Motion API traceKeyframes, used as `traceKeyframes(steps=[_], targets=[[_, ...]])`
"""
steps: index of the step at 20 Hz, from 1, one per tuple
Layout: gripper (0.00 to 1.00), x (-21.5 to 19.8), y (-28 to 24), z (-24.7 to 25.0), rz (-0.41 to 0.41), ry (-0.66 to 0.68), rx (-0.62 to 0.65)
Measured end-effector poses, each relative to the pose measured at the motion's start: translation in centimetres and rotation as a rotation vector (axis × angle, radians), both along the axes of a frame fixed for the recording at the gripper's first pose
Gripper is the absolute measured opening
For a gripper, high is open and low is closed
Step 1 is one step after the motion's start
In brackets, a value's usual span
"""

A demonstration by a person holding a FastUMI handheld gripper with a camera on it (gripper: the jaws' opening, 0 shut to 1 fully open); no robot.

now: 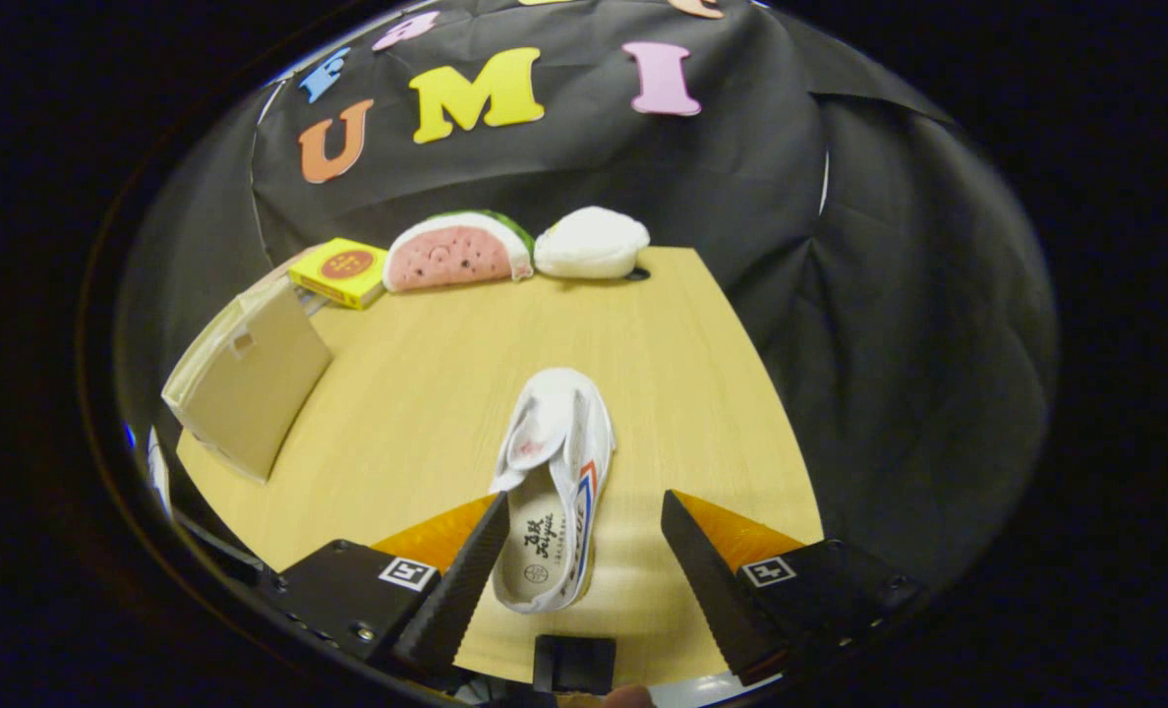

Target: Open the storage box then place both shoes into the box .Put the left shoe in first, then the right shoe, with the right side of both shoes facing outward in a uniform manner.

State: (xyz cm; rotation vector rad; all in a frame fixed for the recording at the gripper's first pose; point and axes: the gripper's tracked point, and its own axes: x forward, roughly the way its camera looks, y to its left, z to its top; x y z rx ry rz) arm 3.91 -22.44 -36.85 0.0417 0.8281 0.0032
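The gripper (579,565) stands wide open and holds nothing. The heel of a white canvas shoe with red and blue side stripes (554,487) lies between the fingers, nearer the left one, which appears to touch or just overlap the heel rim; actual contact cannot be confirmed. The toe points to 12 o'clock, beyond the fingertips. The shoe rests sole-down on the light wooden tabletop (427,393).

Handling judgement: the shoe is likely light, with soft, collapsible canvas walls and a stiffer rubber sole. Grip across the heel collar or side wall near the sole; avoid the loose tongue, which will fold.

At 10 o'clock, well apart from the shoe, stands the beige rectangular storage box (250,383); whether it is open cannot be determined. Further back, at 11 to 12 o'clock, lie a yellow carton (341,271), a watermelon-slice plush cushion (458,253) and a white plush cushion (592,243).
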Motion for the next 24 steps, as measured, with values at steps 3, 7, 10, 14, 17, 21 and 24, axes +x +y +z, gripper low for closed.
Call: traceKeyframes(steps=[3, 7, 10, 14, 17, 21, 24], targets=[[0.97, 1.2, 0.2, -2.2, 0.025, 0.037, -0.003], [0.96, 3.3, -0.2, -3.7, 0.026, 0.066, 0.009], [0.86, 4.1, -0.1, -4.6, 0.014, 0.094, 0.049], [0.57, 4.9, 0.4, -4.8, -0.005, 0.109, 0.068], [0.47, 5.0, 0.4, -4.7, -0.043, 0.119, 0.109], [0.32, 5.6, -0.8, -4.9, -0.115, 0.123, 0.131], [0.00, 5.3, -1.2, -5.5, -0.155, 0.166, 0.147]])
